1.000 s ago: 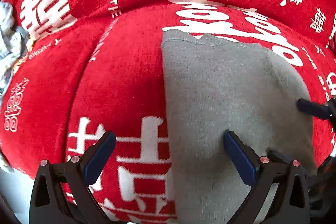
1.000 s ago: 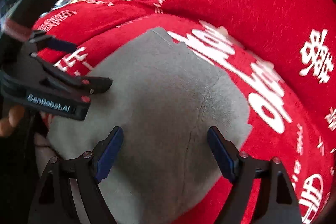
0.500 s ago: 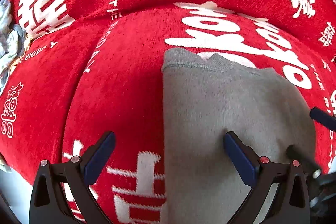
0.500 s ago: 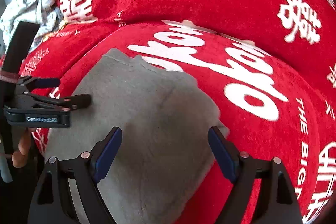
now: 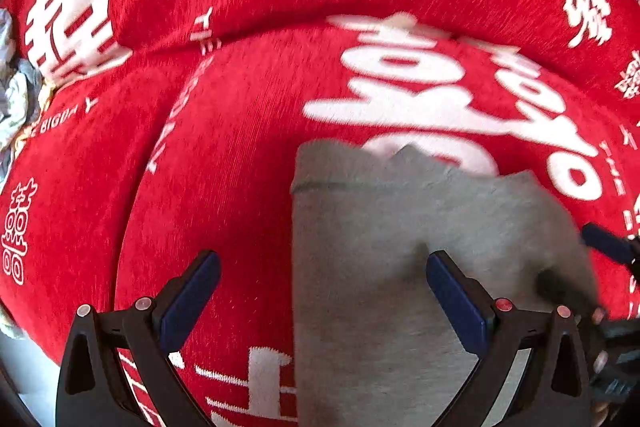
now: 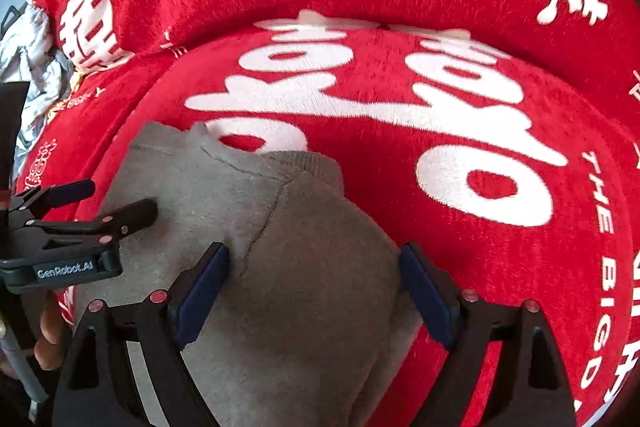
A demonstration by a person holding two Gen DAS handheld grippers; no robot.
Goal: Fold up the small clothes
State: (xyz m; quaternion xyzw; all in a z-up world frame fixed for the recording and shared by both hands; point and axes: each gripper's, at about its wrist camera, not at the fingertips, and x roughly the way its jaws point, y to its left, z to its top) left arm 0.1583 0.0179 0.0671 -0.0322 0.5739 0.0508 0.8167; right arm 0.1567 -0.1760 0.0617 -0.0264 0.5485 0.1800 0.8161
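A folded grey knit garment (image 5: 380, 247) (image 6: 312, 235) lies on a red cushion cover. My left gripper (image 5: 320, 291) hangs open above the garment's left edge, with one fingertip over the red cover and the other over the grey cloth. It shows at the left of the right wrist view as the left gripper (image 6: 114, 199). My right gripper (image 6: 314, 287) straddles the garment's right part. Its jaws are opening, the grey cloth lies between them, and the pads do not press it. The right gripper (image 5: 576, 259) also shows at the right edge of the left wrist view.
The red cover (image 5: 240, 147) (image 6: 400, 87) with large white characters spans the seat and the backrest behind it. A crumpled pile of pale clothes (image 5: 16, 95) (image 6: 32, 59) lies at the far left. A hand (image 6: 52, 339) holds the left gripper's handle.
Both grippers drew back toward the near edge, so the garment's far edge sits lower in both views. The right gripper rolled, levelling its view. The garment has not moved.
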